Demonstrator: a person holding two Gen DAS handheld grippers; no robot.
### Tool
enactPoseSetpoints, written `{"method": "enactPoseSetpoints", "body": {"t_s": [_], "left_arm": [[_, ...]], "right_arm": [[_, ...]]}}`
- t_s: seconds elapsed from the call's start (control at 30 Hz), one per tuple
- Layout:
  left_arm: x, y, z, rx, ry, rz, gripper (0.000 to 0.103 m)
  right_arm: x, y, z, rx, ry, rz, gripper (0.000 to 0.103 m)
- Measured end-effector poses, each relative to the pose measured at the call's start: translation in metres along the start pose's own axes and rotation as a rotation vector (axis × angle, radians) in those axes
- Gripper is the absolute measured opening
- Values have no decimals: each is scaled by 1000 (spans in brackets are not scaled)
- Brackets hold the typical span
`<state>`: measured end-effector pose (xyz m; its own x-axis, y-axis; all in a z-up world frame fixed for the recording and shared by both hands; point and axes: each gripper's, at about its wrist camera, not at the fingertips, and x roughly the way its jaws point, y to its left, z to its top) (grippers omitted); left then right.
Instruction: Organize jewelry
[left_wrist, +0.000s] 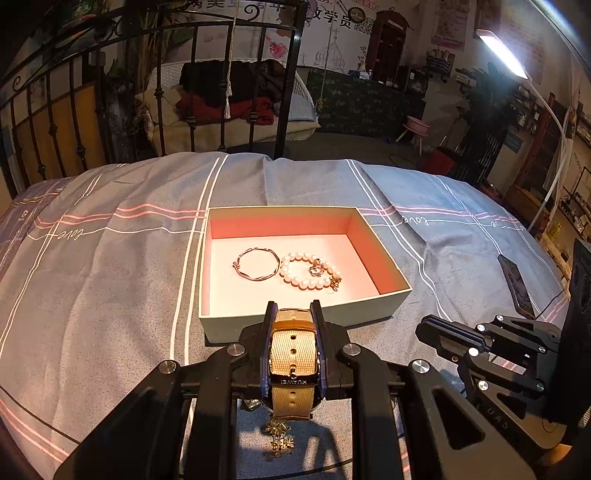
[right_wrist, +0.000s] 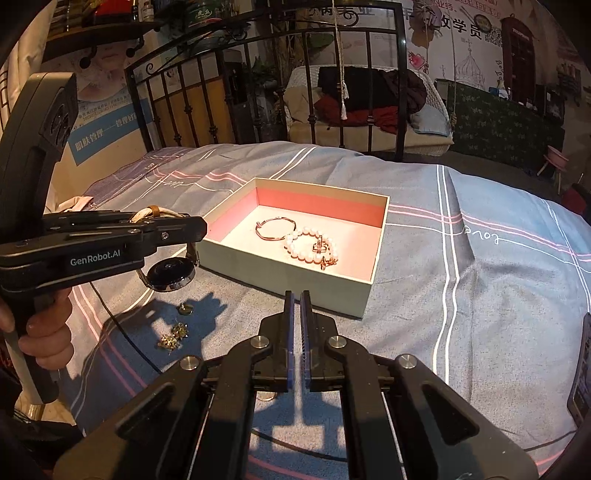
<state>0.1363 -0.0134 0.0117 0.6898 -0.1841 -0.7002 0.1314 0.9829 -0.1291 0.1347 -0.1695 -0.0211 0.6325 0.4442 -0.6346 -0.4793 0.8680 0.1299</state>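
My left gripper (left_wrist: 293, 308) is shut on a gold-strapped watch (left_wrist: 293, 354) and holds it above the bedspread, just short of the near wall of the open box (left_wrist: 295, 321). From the right wrist view the watch's round face (right_wrist: 170, 275) hangs under the left gripper (right_wrist: 197, 229). Inside the box (right_wrist: 295, 280) lie a rose-gold bangle (left_wrist: 256, 264), a pearl bracelet (left_wrist: 308, 271) and a small ring on the pearls (right_wrist: 320, 245). Gold earrings (right_wrist: 173, 334) lie on the bedspread below the watch. My right gripper (right_wrist: 297, 295) is shut and empty, near the box's front corner.
A phone (left_wrist: 515, 286) lies on the bedspread to the right of the box. A black metal bed frame (left_wrist: 184, 92) stands at the far end of the bed. A lit lamp (left_wrist: 502, 53) hangs at the upper right.
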Motion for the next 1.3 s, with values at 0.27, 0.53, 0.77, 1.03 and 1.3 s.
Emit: {"method": "enactPoseSetpoints", "body": {"t_s": [0.27,0.53,0.77,1.03,1.3], "left_arm": [[22,0,42,9,-14,22,17],[59,4,59,19,21,62,17],[84,9,58,16,73,91,17],[103,12,53,6,136,110,17],[110,16,50,-17,180,120,17]], "right_arm": [[39,-2,49,-5,24,-11,4],[78,-2,67,-29,83,-59,4],[99,-6,63,-17,128,-59,4],[113,-7,56,-20,171,-53,4],[109,-5,55,-25,168,-47,4]]}}
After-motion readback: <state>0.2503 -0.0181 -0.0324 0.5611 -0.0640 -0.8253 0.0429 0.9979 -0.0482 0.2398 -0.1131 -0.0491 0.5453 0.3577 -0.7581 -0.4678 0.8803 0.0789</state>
